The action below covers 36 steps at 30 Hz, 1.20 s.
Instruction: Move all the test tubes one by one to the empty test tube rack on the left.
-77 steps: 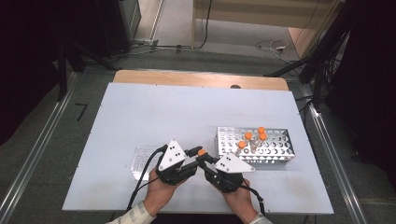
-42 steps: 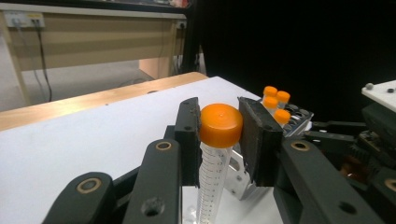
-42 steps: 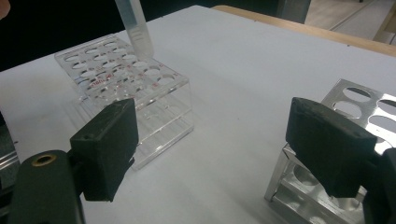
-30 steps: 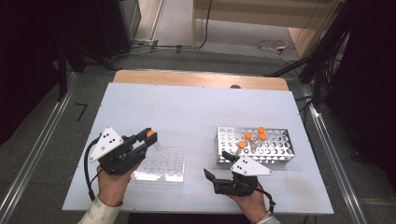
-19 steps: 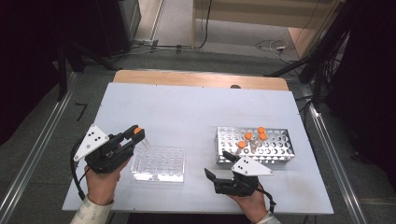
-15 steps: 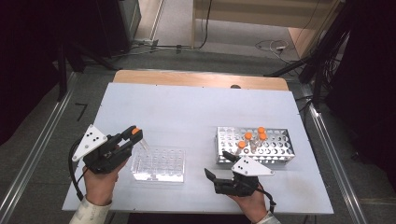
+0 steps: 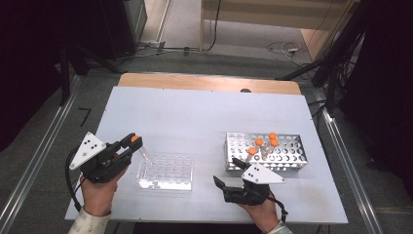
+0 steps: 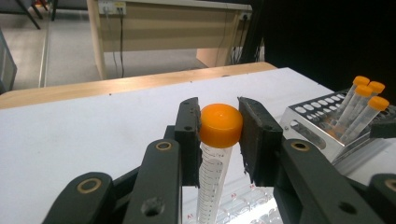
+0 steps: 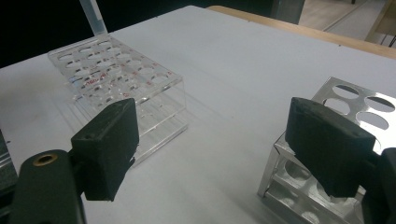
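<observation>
While the left gripper (image 7: 130,145) pinches the orange-capped tube (image 8: 212,163) by its cap between both fingers (image 8: 188,140), the tube hangs point-down with its long axis tilted a bit off vertical, lower end at the far-left corner of the clear rack (image 7: 166,171). Tip looks just above or at a corner hole; can't tell if it has entered. Next move likely turns on lining that axis up over a hole and lowering straight. Left hand is the nearer one to the clear rack. Right gripper (image 7: 229,176) sits on the bench (image 7: 204,117) to the right of the clear rack, fingers spread wide, holding nothing. Tube: clear plastic, printed graduation marks, smooth orange screw cap, looks empty. Metal rack (image 7: 285,161) lies further right of the clear rack, four more orange-capped tubes (image 7: 263,145) standing in it, leaning slightly.
</observation>
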### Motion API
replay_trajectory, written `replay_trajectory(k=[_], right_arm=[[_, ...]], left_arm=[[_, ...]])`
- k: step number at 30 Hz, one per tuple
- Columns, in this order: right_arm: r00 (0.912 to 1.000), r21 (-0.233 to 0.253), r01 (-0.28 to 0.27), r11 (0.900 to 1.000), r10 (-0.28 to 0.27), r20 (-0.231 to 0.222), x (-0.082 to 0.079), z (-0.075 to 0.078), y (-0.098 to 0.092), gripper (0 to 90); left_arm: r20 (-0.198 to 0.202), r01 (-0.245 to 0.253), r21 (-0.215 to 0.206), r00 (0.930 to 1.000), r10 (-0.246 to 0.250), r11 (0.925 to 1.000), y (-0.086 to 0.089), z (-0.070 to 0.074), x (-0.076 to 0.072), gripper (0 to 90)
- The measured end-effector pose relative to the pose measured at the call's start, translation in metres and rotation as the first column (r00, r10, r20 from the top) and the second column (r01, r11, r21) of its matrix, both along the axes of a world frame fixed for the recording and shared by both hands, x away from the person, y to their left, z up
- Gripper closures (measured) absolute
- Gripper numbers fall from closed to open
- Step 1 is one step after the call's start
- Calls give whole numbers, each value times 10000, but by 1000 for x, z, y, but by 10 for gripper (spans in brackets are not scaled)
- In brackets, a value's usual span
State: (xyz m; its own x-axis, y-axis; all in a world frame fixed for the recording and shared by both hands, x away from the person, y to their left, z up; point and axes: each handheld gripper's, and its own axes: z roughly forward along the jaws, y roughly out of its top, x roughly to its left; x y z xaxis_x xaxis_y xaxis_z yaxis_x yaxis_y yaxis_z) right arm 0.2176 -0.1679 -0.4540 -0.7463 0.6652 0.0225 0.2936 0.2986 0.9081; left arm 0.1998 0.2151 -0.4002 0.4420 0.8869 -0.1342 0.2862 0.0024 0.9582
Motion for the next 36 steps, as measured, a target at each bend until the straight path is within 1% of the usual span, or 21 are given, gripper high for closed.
replay_trajectory(k=[5,7,8,13,16,21,26,30,36], right_arm=[[10000,8,16,10000,-16,0,0,0,0,160],[10000,9,4,10000,-4,2,0,0,0,161],[10000,13,7,10000,-7,2,0,0,0,161],[10000,-4,-22,10000,22,26,0,0,0,162],[10000,-13,-18,10000,18,13,0,0,0,162],[10000,-28,-24,10000,24,15,0,0,0,163],[10000,-32,-25,10000,25,8,-1,-1,1,163],[10000,-50,-13,10000,13,-31,-1,-1,1,163],[10000,-59,-20,10000,20,-24,-1,-1,2,163]], left_arm=[[-26,-143,303,9999,144,9994,-3,-4,0,704],[13,-227,610,9997,226,9979,-5,-6,0,704],[85,-241,590,9997,236,9980,-6,-7,-1,704],[-104,-188,1050,9997,200,9943,-13,-14,-1,703],[-170,-195,1233,9996,218,9922,-15,-18,0,703],[-298,-202,1289,9993,242,9914,-15,-24,0,703],[-564,-213,1422,9980,296,9896,-16,-33,1,703],[-612,-254,1387,9975,342,9900,-15,-36,1,702],[-800,-244,1489,9961,366,9885,-15,-43,3,701]])
